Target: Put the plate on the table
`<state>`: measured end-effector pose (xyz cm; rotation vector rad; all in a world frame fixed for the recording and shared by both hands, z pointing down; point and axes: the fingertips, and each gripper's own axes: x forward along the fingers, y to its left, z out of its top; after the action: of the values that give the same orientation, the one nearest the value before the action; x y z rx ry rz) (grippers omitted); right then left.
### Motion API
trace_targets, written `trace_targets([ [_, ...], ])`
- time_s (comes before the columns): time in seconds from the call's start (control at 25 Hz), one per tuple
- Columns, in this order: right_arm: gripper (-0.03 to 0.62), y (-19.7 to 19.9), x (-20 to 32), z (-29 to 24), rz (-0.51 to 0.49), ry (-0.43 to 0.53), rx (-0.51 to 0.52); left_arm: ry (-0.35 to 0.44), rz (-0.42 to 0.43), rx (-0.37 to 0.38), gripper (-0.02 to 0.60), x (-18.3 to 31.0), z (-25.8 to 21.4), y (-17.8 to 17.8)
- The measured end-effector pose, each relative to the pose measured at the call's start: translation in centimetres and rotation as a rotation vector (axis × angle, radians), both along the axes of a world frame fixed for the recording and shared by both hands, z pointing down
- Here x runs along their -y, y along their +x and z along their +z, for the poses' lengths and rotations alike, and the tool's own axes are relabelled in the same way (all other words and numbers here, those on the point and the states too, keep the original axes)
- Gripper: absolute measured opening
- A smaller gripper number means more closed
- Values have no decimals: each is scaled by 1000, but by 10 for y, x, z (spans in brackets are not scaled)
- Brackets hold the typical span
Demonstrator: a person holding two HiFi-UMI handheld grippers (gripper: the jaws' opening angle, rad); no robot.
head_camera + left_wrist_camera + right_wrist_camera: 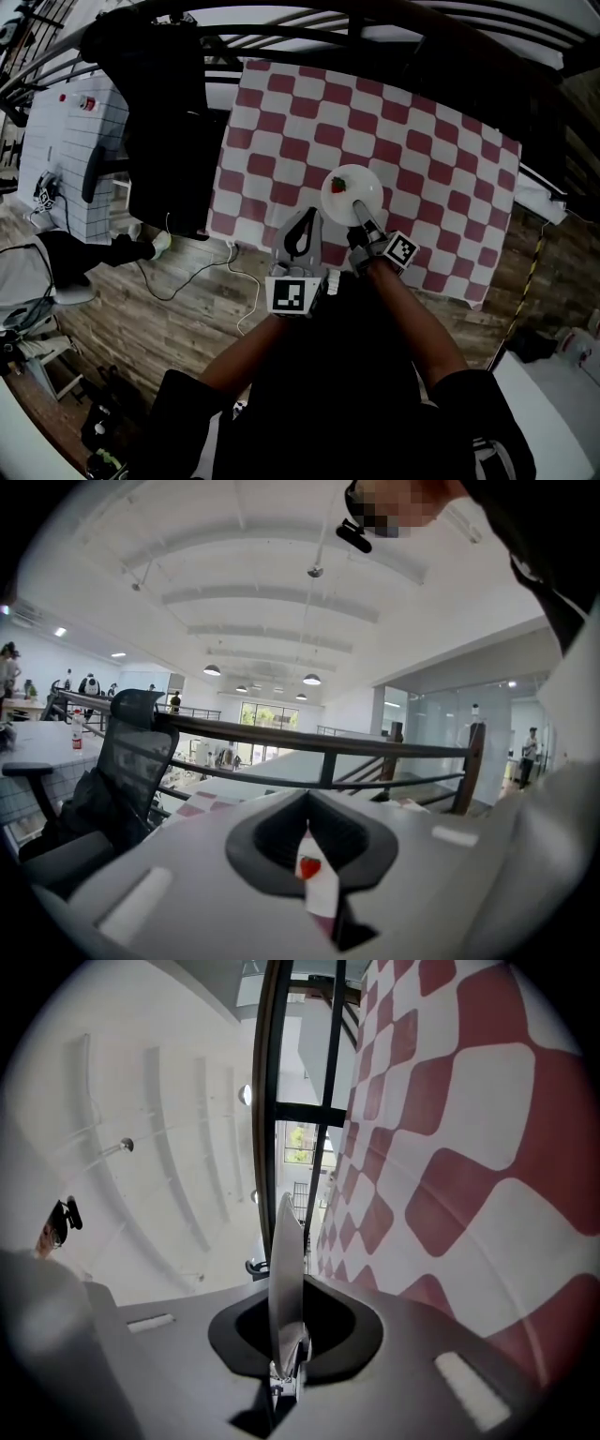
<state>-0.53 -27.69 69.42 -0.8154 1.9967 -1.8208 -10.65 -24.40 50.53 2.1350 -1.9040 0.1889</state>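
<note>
A white plate [352, 190] with a strawberry print lies flat over the red-and-white checked tablecloth [441, 169], near its front edge. My right gripper [360, 225] is shut on the plate's near rim. In the right gripper view the plate [286, 1241] shows edge-on between the jaws of that gripper [289, 1335], parallel to the cloth [469, 1147]. Whether the plate touches the cloth I cannot tell. My left gripper [305, 217] hangs just left of the plate at the table's front edge, shut and holding nothing. A strip of the plate [309, 866] shows through the left gripper [307, 801].
A black office chair [159, 122] draped in dark cloth stands at the table's left end. A dark railing [375, 23] runs behind the table. A white cable [202, 272] trails over the wooden floor, with a white tiled unit [66, 141] further left.
</note>
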Motion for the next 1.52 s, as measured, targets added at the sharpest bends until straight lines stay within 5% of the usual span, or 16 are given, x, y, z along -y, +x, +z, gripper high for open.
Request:
trace_targets([
  [0.4, 6, -2, 15, 41, -6, 13, -33, -4, -8, 29, 8, 7, 6, 3],
  [0.68, 8, -5, 5, 66, 45, -151, -16, -54, -25, -16, 9, 4, 12, 1],
  [1.28, 7, -14, 5, 79, 18, -230, 13, -27, 41, -72, 9, 11, 5, 17],
  [1.52, 9, -13, 6, 85, 31, -294, -19, -21, 101, -5, 9, 4, 1, 28],
])
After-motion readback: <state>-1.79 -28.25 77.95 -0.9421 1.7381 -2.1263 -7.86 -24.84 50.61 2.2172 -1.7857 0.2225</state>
